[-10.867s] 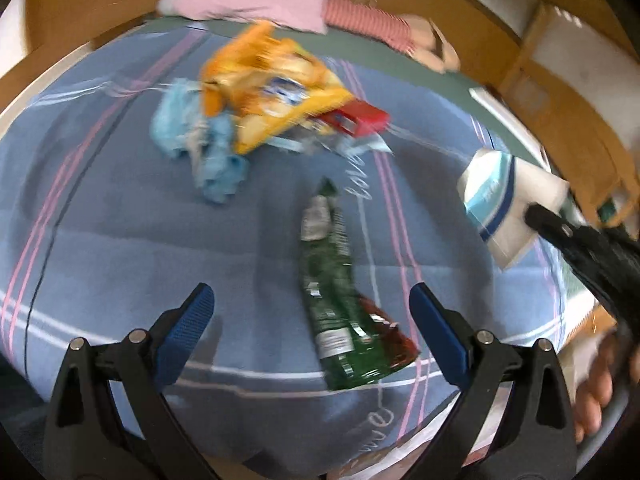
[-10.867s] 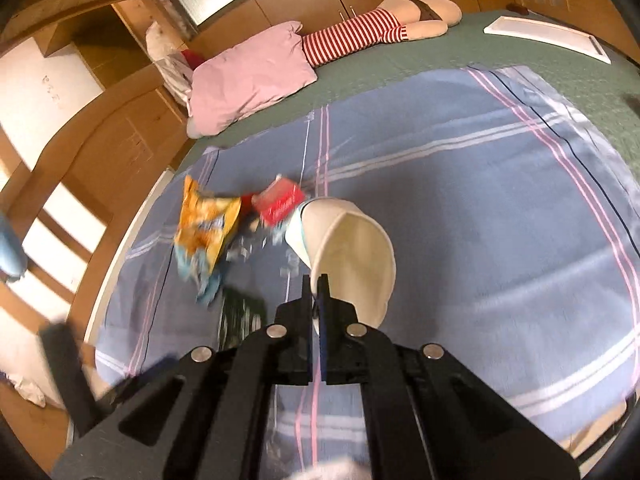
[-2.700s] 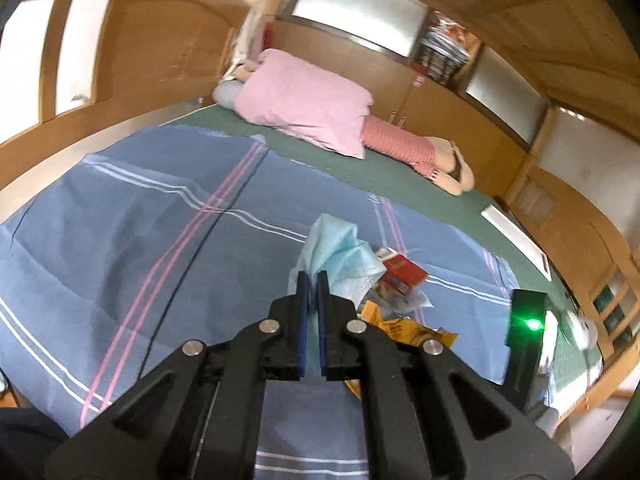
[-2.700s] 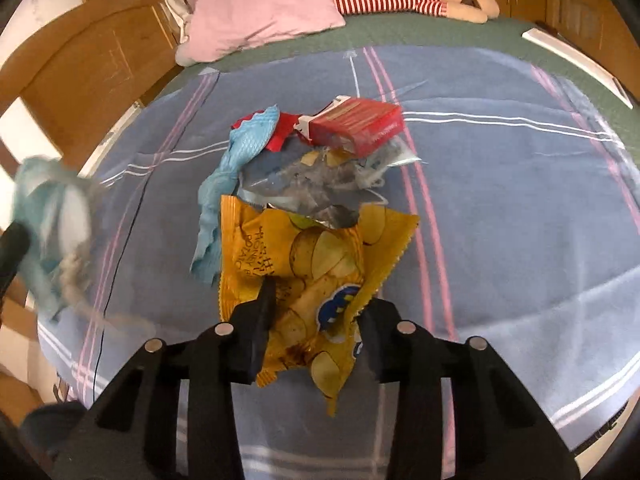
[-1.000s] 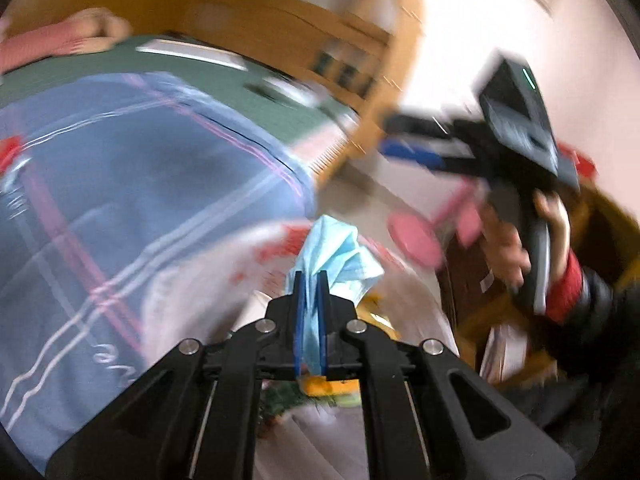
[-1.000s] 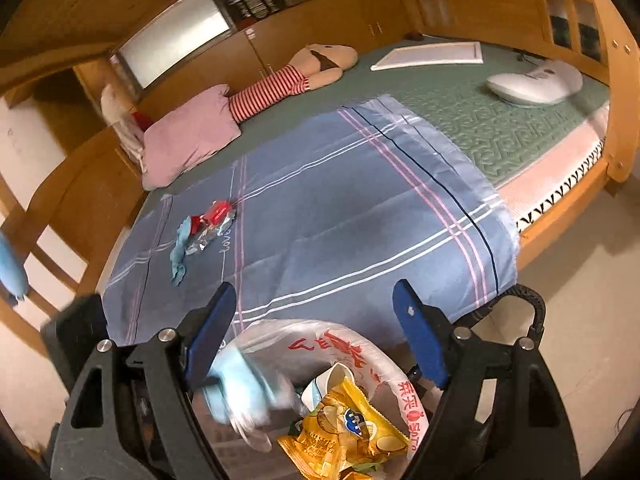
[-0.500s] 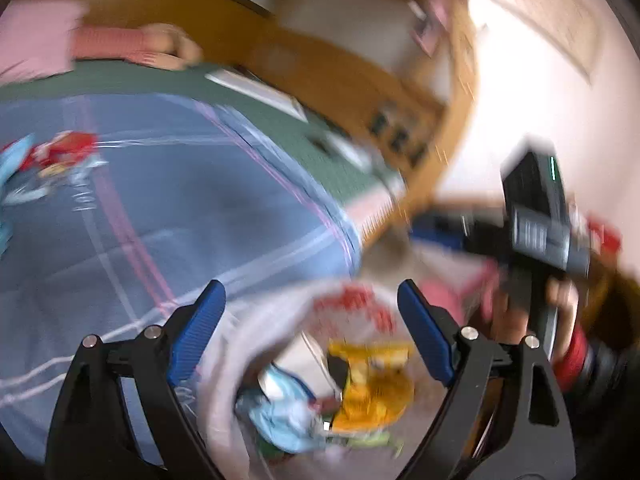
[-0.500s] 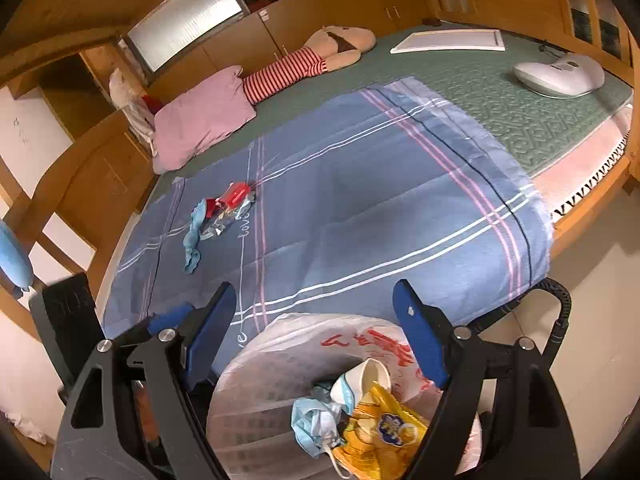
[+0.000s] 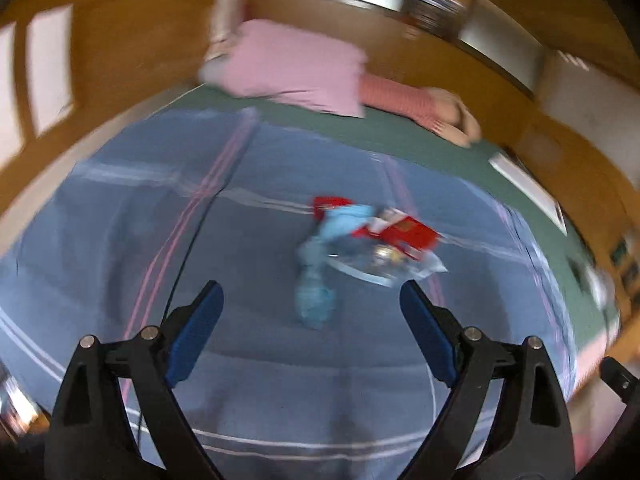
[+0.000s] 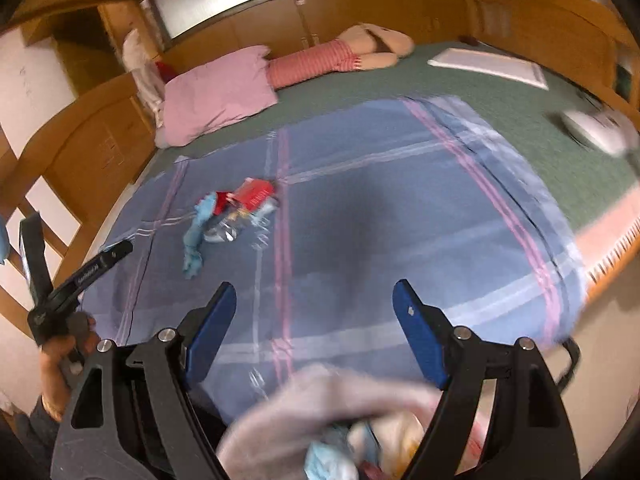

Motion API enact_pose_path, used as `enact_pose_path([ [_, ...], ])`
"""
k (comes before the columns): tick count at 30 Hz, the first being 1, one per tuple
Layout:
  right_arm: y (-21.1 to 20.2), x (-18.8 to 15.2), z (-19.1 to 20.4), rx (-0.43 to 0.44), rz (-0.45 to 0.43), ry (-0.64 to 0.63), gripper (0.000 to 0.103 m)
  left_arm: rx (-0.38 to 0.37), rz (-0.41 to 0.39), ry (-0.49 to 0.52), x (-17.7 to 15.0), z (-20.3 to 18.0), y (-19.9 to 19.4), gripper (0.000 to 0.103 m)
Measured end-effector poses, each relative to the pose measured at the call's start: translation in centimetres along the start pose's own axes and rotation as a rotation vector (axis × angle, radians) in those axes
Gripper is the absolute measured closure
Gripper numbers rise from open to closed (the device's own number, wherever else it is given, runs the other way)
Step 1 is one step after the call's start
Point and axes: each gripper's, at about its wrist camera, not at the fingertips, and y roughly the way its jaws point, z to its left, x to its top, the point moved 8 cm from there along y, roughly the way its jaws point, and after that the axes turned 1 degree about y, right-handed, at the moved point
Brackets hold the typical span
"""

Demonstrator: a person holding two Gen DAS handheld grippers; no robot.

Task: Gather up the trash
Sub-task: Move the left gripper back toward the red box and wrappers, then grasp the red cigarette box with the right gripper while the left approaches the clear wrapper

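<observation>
A small heap of trash lies on the blue striped blanket (image 9: 120, 248): a light blue mask (image 9: 316, 276), a red box (image 9: 408, 236) and clear plastic wrap (image 9: 372, 264). It also shows in the right wrist view, with the mask (image 10: 194, 240) and the red box (image 10: 256, 194). My left gripper (image 9: 312, 320) is open and empty, above the blanket short of the heap. My right gripper (image 10: 316, 312) is open and empty above a white plastic trash bag (image 10: 304, 412) that holds a blue mask and other wrappers.
A pink pillow (image 10: 220, 96) and a striped stuffed doll (image 10: 344, 52) lie at the head of the green bed (image 10: 500, 112). A white flat board (image 10: 488, 66) and a white object (image 10: 596, 128) lie at the right. Wooden walls surround the bed.
The left gripper let the blue mask fall into the bag, opened, and swung back from the bag toward the heap on the blanket. The right gripper stays open over the bag.
</observation>
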Motion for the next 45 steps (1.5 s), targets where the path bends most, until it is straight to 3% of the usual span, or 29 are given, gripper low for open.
enact_pose_path([
  [2, 3.6, 1.7, 2.3, 0.026, 0.022, -0.028, 0.024, 0.060, 0.057, -0.059, -0.6, 1.9, 0.8, 0.014],
  [5, 9.0, 4.1, 4.9, 0.031, 0.053, -0.056, 0.024, 0.080, -0.012, -0.097, 0.2, 2.9, -0.1, 0.012],
  [10, 17.5, 8.5, 8.7, -0.061, 0.043, -0.181, 0.024, 0.046, -0.014, -0.225, 0.1, 4.7, -0.1, 0.010],
  [16, 27.5, 9.0, 9.7, -0.208, 0.204, -0.268, 0.024, 0.028, -0.011, -0.333, -0.2, 6.3, -0.3, 0.010],
  [18, 29.1, 8.1, 9.4, -0.201, 0.248, -0.272, 0.024, 0.034, -0.006, -0.337, -0.2, 6.4, -0.1, 0.010],
  [20, 28.9, 7.7, 9.3, -0.177, 0.226, -0.275, 0.028, 0.046, -0.004, -0.338, -0.2, 6.5, 0.1, 0.010],
  [21, 28.6, 7.4, 9.4, -0.158, 0.227, -0.282, 0.039, 0.051, 0.002, -0.347, -0.2, 6.7, 0.2, 0.010],
  [26, 25.2, 3.4, 9.4, 0.016, 0.376, -0.318, 0.058, 0.022, 0.031, -0.451, -0.9, 7.7, 0.7, 0.010],
  [30, 20.2, -1.4, 10.1, 0.222, 0.516, -0.325, 0.100, 0.017, 0.026, -0.511, -1.2, 8.6, 0.5, 0.009],
  [33, 17.2, -3.4, 10.0, 0.272, 0.530, -0.347, 0.100, 0.033, 0.043, -0.539, -1.6, 9.0, 0.8, 0.009],
  [35, 15.7, -3.5, 9.5, 0.255, 0.496, -0.365, 0.100, 0.049, 0.055, -0.536, -1.8, 8.9, 1.1, 0.009],
  [36, 15.2, -3.0, 9.4, 0.230, 0.455, -0.390, 0.099, 0.053, 0.056, -0.535, -1.8, 8.9, 1.1, 0.009],
  [38, 15.0, -1.6, 9.6, 0.179, 0.375, -0.410, 0.086, 0.062, 0.060, -0.532, -1.9, 8.7, 1.2, 0.008],
  [39, 15.3, -0.6, 9.8, 0.152, 0.341, -0.397, 0.063, 0.065, 0.066, -0.527, -2.0, 8.6, 1.4, 0.008],
  [40, 15.8, 0.4, 9.9, 0.127, 0.311, -0.369, 0.032, 0.067, 0.071, -0.522, -2.0, 8.5, 1.4, 0.008],
  [41, 16.4, 1.0, 10.2, 0.108, 0.283, -0.343, 0.022, 0.070, 0.069, -0.520, -2.0, 8.5, 1.5, 0.008],
  [42, 16.9, 2.0, 10.2, 0.092, 0.255, -0.317, 0.016, 0.073, 0.066, -0.520, -2.0, 8.6, 1.4, 0.008],
  [45, 20.9, 3.6, 10.7, 0.006, 0.254, -0.240, 0.016, 0.078, 0.058, -0.526, -2.0, 8.8, 1.3, 0.007],
])
